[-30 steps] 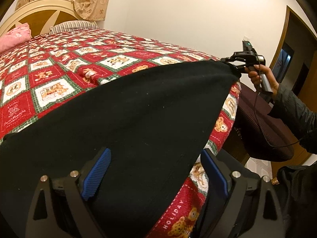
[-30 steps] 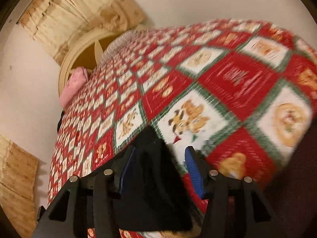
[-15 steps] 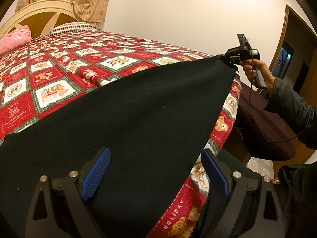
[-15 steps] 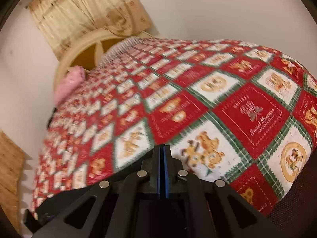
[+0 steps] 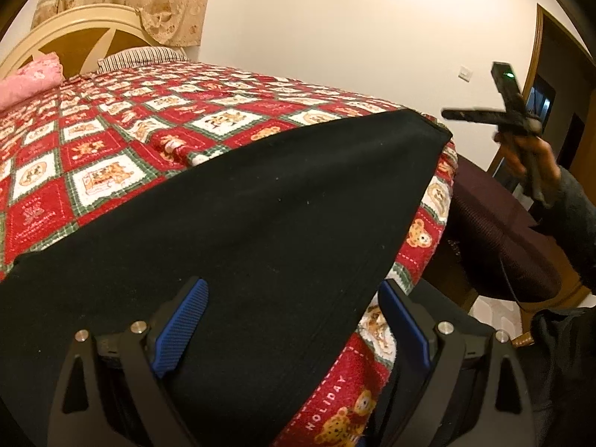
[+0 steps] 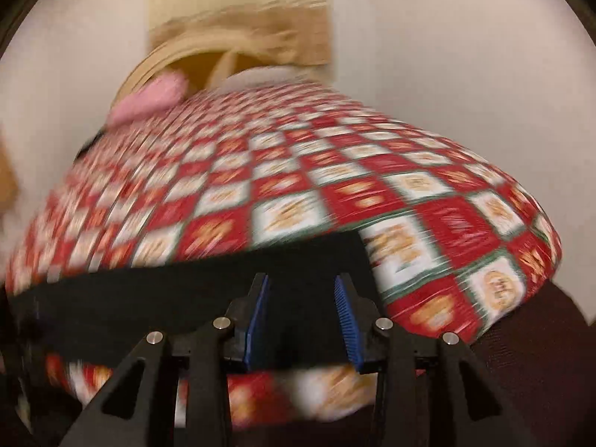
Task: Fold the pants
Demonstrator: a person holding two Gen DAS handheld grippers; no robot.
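Note:
The black pants (image 5: 260, 216) lie flat along the near edge of the bed, over the red patterned bedspread (image 5: 111, 149). My left gripper (image 5: 294, 320) is open just above the near end of the pants, its blue pads on either side of the cloth edge, holding nothing. My right gripper (image 6: 303, 309) is open and empty, lifted off the far corner of the pants (image 6: 186, 290). In the left wrist view the right gripper (image 5: 499, 119) hangs in the air past the far corner, held by a hand. The right wrist view is blurred.
A cream headboard (image 5: 74, 33), a pink pillow (image 5: 29, 82) and a striped pillow (image 5: 141, 56) are at the bed's far end. A dark maroon seat (image 5: 495, 231) stands beside the bed's right corner. A doorway (image 5: 551, 85) is at the right.
My right gripper shut on the far corner of the pants, then opened, let go and lifted away to the right. The pants' far corner dropped flat. My left gripper stayed open in place.

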